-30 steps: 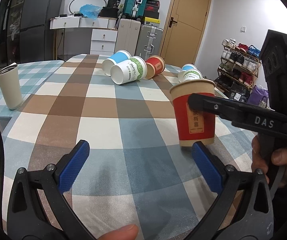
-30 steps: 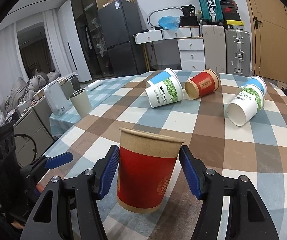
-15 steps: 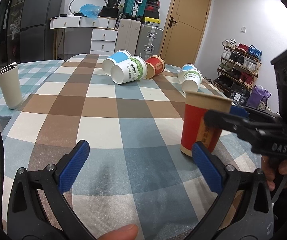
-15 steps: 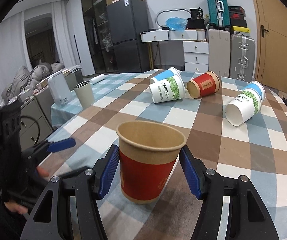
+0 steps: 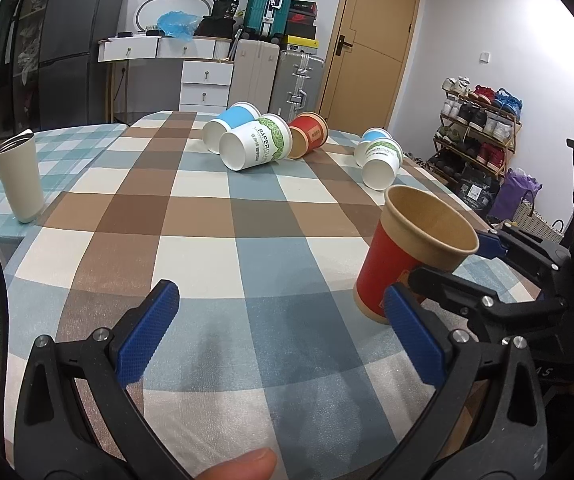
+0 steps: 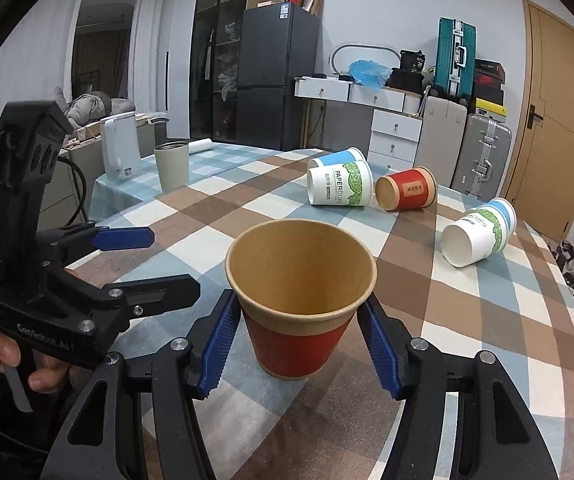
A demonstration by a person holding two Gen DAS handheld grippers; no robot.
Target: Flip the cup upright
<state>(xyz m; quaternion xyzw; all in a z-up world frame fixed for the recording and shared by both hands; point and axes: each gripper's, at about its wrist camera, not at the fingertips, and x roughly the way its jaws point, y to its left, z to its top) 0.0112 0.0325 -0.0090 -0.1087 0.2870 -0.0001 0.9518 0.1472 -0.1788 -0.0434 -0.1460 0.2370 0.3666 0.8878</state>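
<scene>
A red paper cup with a brown rim (image 6: 299,312) stands mouth up between the blue pads of my right gripper (image 6: 299,340), which is shut on it. In the left wrist view the same cup (image 5: 403,260) leans slightly, low over the checked tablecloth at the right. My left gripper (image 5: 283,336) is open and empty over the near part of the table, left of the cup. The left gripper also shows in the right wrist view (image 6: 135,260), at the left.
Several paper cups lie on their sides at the far end: a white and green one (image 5: 257,146), a blue one (image 5: 229,124), a red one (image 5: 307,134), and a pair at the right (image 5: 381,158). A beige tumbler (image 5: 19,178) stands at the left.
The red cup and right gripper have shifted right and nearer in the left wrist view, and the cup's open mouth now shows more. The left gripper has stayed still.
</scene>
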